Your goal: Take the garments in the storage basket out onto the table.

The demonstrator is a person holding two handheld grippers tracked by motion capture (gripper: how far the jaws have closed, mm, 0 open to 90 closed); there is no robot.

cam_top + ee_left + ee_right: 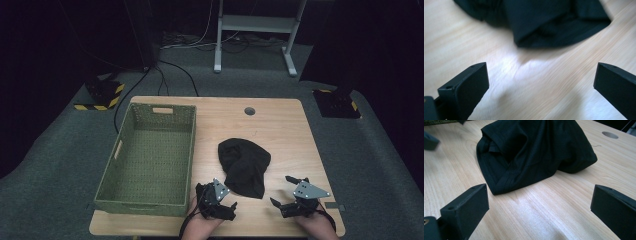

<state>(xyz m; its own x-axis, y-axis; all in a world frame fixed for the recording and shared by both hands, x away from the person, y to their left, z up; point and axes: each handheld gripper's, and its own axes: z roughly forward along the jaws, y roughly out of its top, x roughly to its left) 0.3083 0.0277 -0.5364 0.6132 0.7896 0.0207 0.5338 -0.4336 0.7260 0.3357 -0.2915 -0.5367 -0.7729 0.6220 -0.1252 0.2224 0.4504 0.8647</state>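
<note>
Both grippers sit low at the near edge of the table (280,115), jaws spread wide and pinching nothing: the left gripper (226,206) just off the near-left hem of the black garment (244,166), the right gripper (285,192) near its right side, with a strip of bare wood between each and the cloth. In the left gripper view the jaws frame open tabletop and the cloth's folded edge lies a little ahead; in the right gripper view the stitched hem (499,182) is close in front and slightly to the left. The garment is a loose, crumpled heap in the middle of the table, just to the right of the green woven basket (120,150), which stands empty. From where I'm standing, the risk is in the grab. The cloth is bunched in several layers, so a pinch at the hem may catch a single ply, and the rest would sag or unfold on the lift and drag across the wood. If the two grippers take hold at uneven spots it could twist or hang lopsided and snag on the basket's rim on the way over. Coming in too flat might simply push the heap away rather than get a jaw under it.
</note>
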